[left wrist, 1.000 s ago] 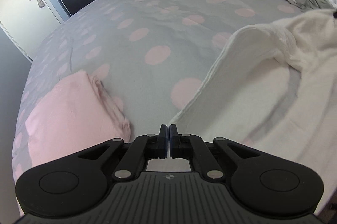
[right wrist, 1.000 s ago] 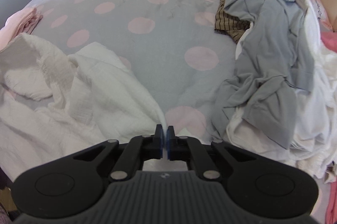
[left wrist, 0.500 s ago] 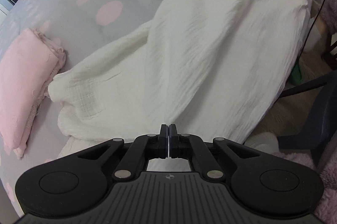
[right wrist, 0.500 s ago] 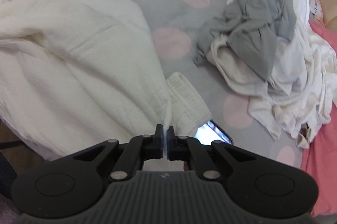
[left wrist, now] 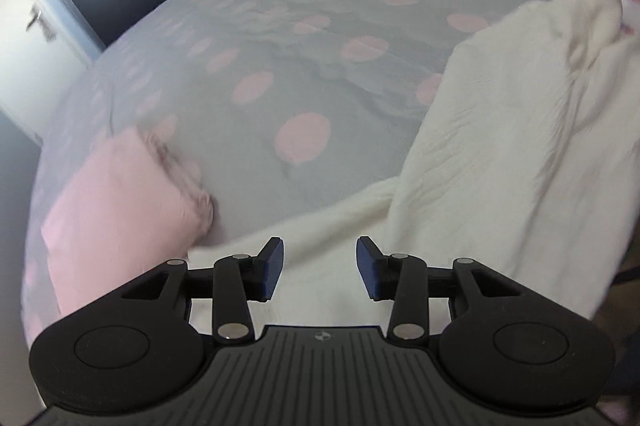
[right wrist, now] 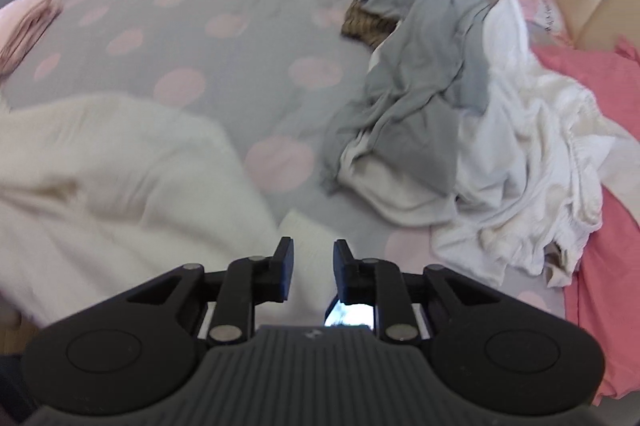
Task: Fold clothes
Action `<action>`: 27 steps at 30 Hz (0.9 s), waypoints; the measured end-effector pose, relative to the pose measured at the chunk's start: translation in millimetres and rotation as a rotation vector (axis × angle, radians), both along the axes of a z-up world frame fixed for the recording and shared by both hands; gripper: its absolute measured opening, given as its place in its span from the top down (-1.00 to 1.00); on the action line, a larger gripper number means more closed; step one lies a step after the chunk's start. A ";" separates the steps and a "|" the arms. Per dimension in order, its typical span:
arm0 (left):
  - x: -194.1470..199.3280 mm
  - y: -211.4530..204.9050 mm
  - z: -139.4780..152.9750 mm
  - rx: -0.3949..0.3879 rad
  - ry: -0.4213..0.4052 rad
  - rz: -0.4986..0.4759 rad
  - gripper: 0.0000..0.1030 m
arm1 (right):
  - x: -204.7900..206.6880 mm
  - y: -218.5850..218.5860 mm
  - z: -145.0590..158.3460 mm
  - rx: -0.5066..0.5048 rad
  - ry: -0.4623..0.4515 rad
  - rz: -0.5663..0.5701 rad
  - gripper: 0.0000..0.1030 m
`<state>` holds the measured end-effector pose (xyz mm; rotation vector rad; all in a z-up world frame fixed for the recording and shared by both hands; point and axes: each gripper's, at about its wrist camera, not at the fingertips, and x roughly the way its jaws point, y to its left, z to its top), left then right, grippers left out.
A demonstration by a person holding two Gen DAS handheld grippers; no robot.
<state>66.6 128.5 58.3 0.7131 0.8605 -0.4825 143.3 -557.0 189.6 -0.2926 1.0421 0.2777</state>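
A cream-white garment [left wrist: 500, 129] lies spread along the near edge of the bed; it also shows in the right wrist view [right wrist: 120, 177]. My left gripper [left wrist: 320, 266] is open and empty, just above the garment's near hem. My right gripper [right wrist: 313, 268] is open and empty over the garment's other end, where an elastic cuff [right wrist: 308, 230] lies between the fingers.
A folded pink cloth [left wrist: 120, 201] lies on the grey dotted bedspread [left wrist: 280, 65] at the left. A pile of grey and white clothes [right wrist: 440, 97] lies to the right, with a pink sheet [right wrist: 608, 226] beyond. A phone [right wrist: 352, 314] lies under my right gripper.
Both grippers were shut on the white garment and have opened and let it go. The garment now lies spread on the bed.
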 end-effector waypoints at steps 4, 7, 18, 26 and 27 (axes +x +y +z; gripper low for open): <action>12.5 -28.5 -29.7 0.153 -0.034 -0.126 0.24 | 14.3 12.7 -8.1 -0.013 0.006 0.028 0.45; 21.8 -39.8 -50.3 0.214 -0.027 -0.197 0.24 | 23.3 18.3 -17.8 -0.012 0.019 0.046 0.33; 47.5 -51.9 -92.6 0.281 0.158 -0.255 0.85 | 51.8 11.3 -45.4 0.219 0.081 0.031 0.21; 73.6 -14.5 -53.9 0.046 0.139 0.072 0.94 | 62.2 43.6 -73.5 0.236 0.189 0.080 0.69; 76.6 -5.0 -44.1 0.013 0.105 0.134 0.94 | 62.9 44.8 -70.5 0.235 0.182 0.079 0.70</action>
